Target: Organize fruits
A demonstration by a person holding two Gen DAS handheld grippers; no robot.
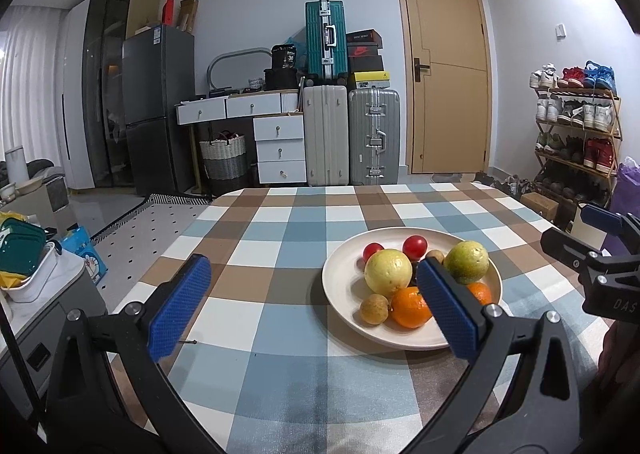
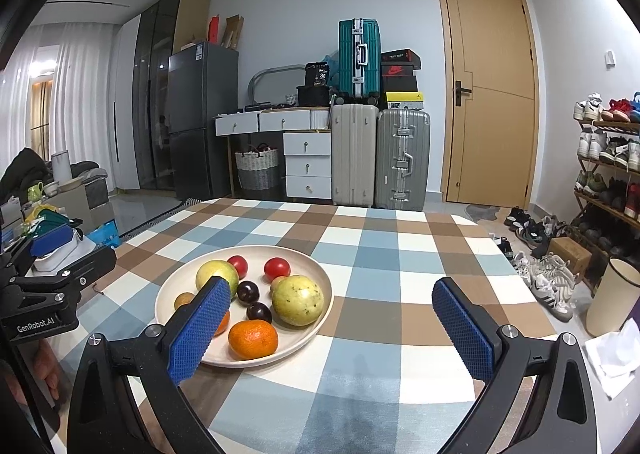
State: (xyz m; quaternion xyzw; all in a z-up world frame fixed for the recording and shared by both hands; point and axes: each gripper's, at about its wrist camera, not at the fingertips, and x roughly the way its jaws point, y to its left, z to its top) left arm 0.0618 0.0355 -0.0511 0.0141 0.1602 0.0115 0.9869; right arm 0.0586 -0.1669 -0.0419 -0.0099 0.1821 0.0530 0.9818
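A cream plate (image 1: 340, 296) (image 2: 324, 274) on the checked tablecloth holds two yellow-green guavas (image 1: 388, 271) (image 2: 298, 300), two red tomatoes (image 1: 415, 246) (image 2: 277, 268), two oranges (image 1: 410, 308) (image 2: 253, 339), two dark plums (image 2: 248, 291) and small brown fruits (image 1: 374, 308). My left gripper (image 1: 316, 312) is open and empty, above the table left of and before the plate. My right gripper (image 2: 332, 328) is open and empty, above the table just right of the plate. Each gripper also shows at the edge of the other's view.
The checked table (image 1: 280, 222) (image 2: 380, 238) reaches to the far edge. Beyond stand suitcases (image 1: 352, 134), a white drawer desk (image 1: 260, 122), a fridge (image 1: 156, 106) and a door (image 1: 444, 66). A shoe rack (image 1: 576, 134) is right. A cream bin (image 2: 612, 294) stands on the floor.
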